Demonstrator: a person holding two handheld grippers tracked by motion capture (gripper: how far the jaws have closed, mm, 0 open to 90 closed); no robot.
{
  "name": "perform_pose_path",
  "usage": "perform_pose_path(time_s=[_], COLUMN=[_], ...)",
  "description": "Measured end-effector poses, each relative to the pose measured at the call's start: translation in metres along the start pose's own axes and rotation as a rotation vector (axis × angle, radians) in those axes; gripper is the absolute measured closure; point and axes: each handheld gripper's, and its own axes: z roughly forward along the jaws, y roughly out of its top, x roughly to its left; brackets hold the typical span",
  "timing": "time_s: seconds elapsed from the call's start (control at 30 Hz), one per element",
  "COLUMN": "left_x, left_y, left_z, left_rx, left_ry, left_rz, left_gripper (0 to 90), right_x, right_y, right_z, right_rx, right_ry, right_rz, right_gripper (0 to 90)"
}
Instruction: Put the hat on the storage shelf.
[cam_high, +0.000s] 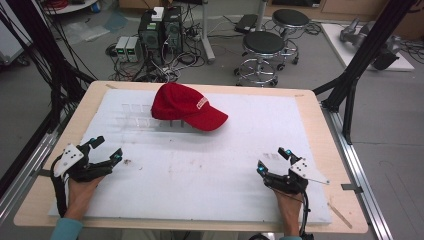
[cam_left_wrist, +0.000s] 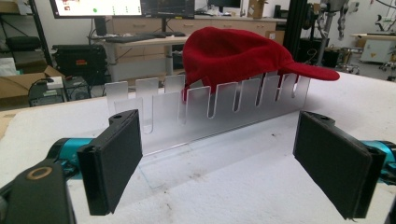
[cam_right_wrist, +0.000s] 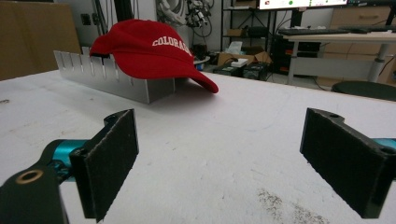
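Note:
A red cap (cam_high: 185, 106) with white lettering rests on top of a clear slotted acrylic rack (cam_high: 142, 116) at the back middle of the white mat (cam_high: 210, 165). From the left gripper view the cap (cam_left_wrist: 233, 53) sits over the rack (cam_left_wrist: 205, 112), its brim pointing right. In the right gripper view the cap (cam_right_wrist: 152, 53) covers the near end of the rack (cam_right_wrist: 107, 74). My left gripper (cam_high: 106, 150) lies at the mat's left, open and empty (cam_left_wrist: 219, 163). Near the mat's right side my right gripper (cam_high: 273, 160) is open and empty too (cam_right_wrist: 219, 163).
The mat lies on a wooden table (cam_high: 320, 130). Black frame poles (cam_high: 360, 60) stand at the table's right and left. Stools (cam_high: 262, 52), computer boxes (cam_high: 160, 32) and cables stand on the floor behind the table. A dirty smudge (cam_right_wrist: 289, 210) marks the mat by the right gripper.

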Motion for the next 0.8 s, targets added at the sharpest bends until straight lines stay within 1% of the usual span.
perform_pose_path(time_s=[0.1, 0.2, 0.23, 0.27, 0.3, 0.33, 0.37, 0.4, 0.5, 0.53, 0.57, 0.6, 0.67, 0.8], left_x=[-0.001, 0.000, 0.000, 0.002, 0.002, 0.003, 0.003, 0.005, 0.009, 0.011, 0.011, 0.013, 0.016, 0.019], left_y=[0.001, 0.003, 0.003, 0.007, 0.010, 0.013, 0.013, 0.022, 0.036, 0.040, 0.040, 0.046, 0.057, 0.074], left_z=[0.001, 0.003, 0.003, 0.003, 0.003, 0.003, 0.003, 0.005, 0.008, 0.010, 0.010, 0.012, 0.019, 0.031], left_rx=[0.009, 0.035, 0.035, 0.036, 0.027, 0.028, 0.028, 0.030, 0.047, 0.056, 0.056, 0.071, 0.096, 0.128], left_ry=[-0.008, -0.012, -0.012, -0.024, -0.023, -0.027, -0.027, -0.034, -0.042, -0.043, -0.043, -0.047, -0.068, -0.098], left_rz=[0.007, 0.006, 0.006, 0.006, -0.001, -0.002, -0.002, 0.000, 0.012, 0.015, 0.015, 0.017, 0.011, 0.024], left_gripper=[15.9, 16.1, 16.1, 16.1, 16.1, 16.1, 16.0, 16.0, 16.0, 16.0, 15.9, 15.8, 15.8, 15.8], right_x=[0.000, 0.000, 0.000, 0.000, 0.000, 0.000, 0.000, 0.000, 0.000, 0.000, 0.000, 0.001, 0.001, 0.001], right_y=[0.000, 0.000, 0.000, 0.000, 0.000, 0.000, 0.000, 0.000, 0.000, 0.000, 0.000, 0.000, 0.000, 0.000], right_z=[0.000, 0.000, 0.000, 0.000, 0.000, 0.000, 0.000, 0.000, 0.000, 0.000, 0.000, 0.000, 0.000, 0.000], right_rx=[0.000, 0.000, 0.000, 0.001, -0.002, 0.001, 0.002, -0.001, -0.002, -0.005, -0.005, -0.001, -0.002, -0.007], right_ry=[0.000, 0.000, 0.002, 0.003, 0.001, 0.004, 0.002, 0.000, -0.006, -0.005, -0.005, -0.001, -0.004, -0.004], right_rz=[0.008, 0.000, 0.000, 0.002, -0.004, 0.002, 0.004, 0.000, -0.003, -0.005, -0.005, -0.001, 0.002, -0.008], right_gripper=[10.5, 10.5, 10.5, 10.5, 10.5, 10.5, 10.5, 10.5, 10.5, 10.6, 10.6, 10.5, 10.5, 10.5])
